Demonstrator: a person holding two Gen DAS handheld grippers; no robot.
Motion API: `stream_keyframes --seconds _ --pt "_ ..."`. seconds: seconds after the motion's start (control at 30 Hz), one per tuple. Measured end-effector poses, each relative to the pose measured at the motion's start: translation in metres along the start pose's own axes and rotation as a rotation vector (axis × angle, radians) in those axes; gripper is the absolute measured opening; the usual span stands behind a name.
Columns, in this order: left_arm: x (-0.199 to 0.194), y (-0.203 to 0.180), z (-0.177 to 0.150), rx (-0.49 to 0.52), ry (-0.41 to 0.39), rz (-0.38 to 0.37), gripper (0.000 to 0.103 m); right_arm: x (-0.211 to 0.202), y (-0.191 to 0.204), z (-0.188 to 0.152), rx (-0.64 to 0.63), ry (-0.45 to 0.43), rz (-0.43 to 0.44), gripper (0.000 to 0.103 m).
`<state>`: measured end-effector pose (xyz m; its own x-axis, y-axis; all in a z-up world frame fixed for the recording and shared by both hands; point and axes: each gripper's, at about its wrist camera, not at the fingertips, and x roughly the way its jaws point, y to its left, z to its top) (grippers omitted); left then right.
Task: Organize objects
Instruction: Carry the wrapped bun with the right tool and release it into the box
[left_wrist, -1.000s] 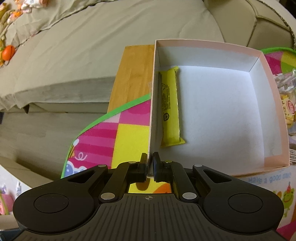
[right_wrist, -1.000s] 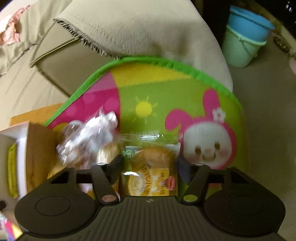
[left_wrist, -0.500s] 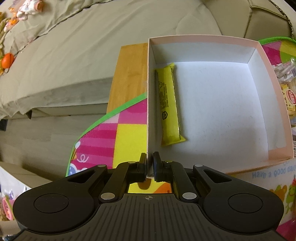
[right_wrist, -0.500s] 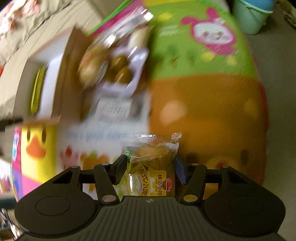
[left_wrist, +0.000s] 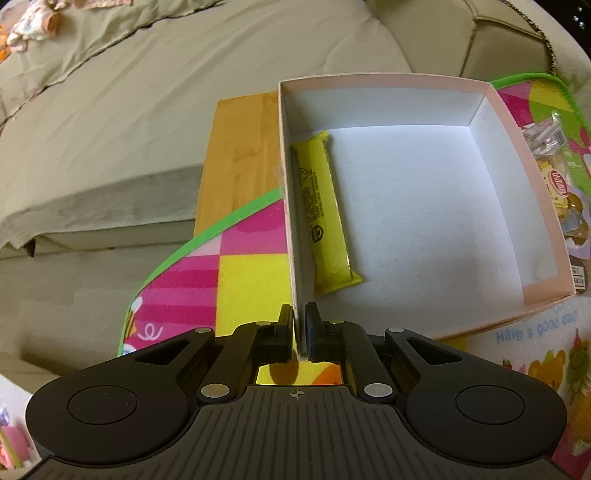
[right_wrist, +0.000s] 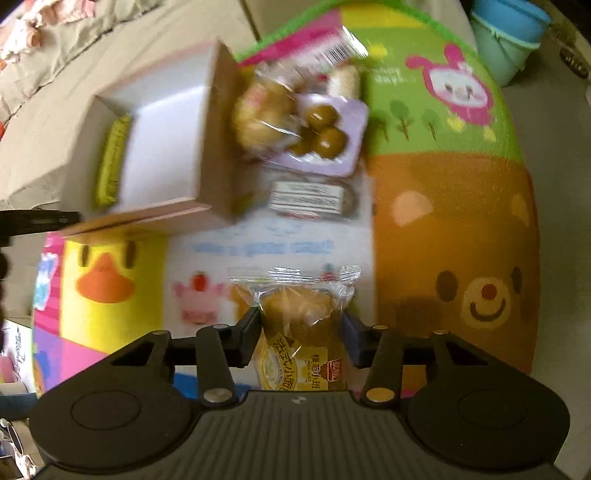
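A pale pink open box (left_wrist: 388, 79) with a white inside sits on a colourful cartoon mat (left_wrist: 247, 280). A yellow snack bar (left_wrist: 323, 218) lies along its left wall. My left gripper (left_wrist: 299, 325) is shut on the near corner of the box's left wall. The box (right_wrist: 218, 147) also shows in the right wrist view, upper left. My right gripper (right_wrist: 301, 325) is shut on a clear-wrapped small bread packet (right_wrist: 301, 332) and holds it above the mat (right_wrist: 443, 221), near and right of the box.
Several wrapped snacks (right_wrist: 295, 122) lie on the mat against the box's right side, also in the left wrist view (left_wrist: 557, 177). A wooden board (left_wrist: 240, 155) lies under the mat. A beige bed (left_wrist: 147, 92) lies behind. Blue and green buckets (right_wrist: 506, 37) stand far right.
My right gripper has lifted the bread packet off the snack pile and pulled back, high above the mat. My left gripper has kept its grip on the box wall, shifting slightly.
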<state>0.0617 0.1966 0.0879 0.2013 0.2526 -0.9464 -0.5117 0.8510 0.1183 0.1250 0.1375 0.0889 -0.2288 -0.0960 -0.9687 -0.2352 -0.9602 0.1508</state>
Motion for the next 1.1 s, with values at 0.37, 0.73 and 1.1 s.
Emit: stream_keyframes --seconds 0.37,0.73,1.1 --pt "0.004 0.016 -0.004 0.002 -0.026 -0.111 0.009 -0.079 0.102 0.017 -0.071 -0.086 -0.012 0.046" --pt "0.004 0.028 -0.005 -0.01 -0.016 -0.184 0.01 -0.078 0.143 0.085 -0.086 -0.145 0.052 0.046" --pt "0.001 0.031 -0.008 -0.004 -0.012 -0.185 0.01 -0.052 0.178 0.144 -0.174 -0.188 0.112 0.064"
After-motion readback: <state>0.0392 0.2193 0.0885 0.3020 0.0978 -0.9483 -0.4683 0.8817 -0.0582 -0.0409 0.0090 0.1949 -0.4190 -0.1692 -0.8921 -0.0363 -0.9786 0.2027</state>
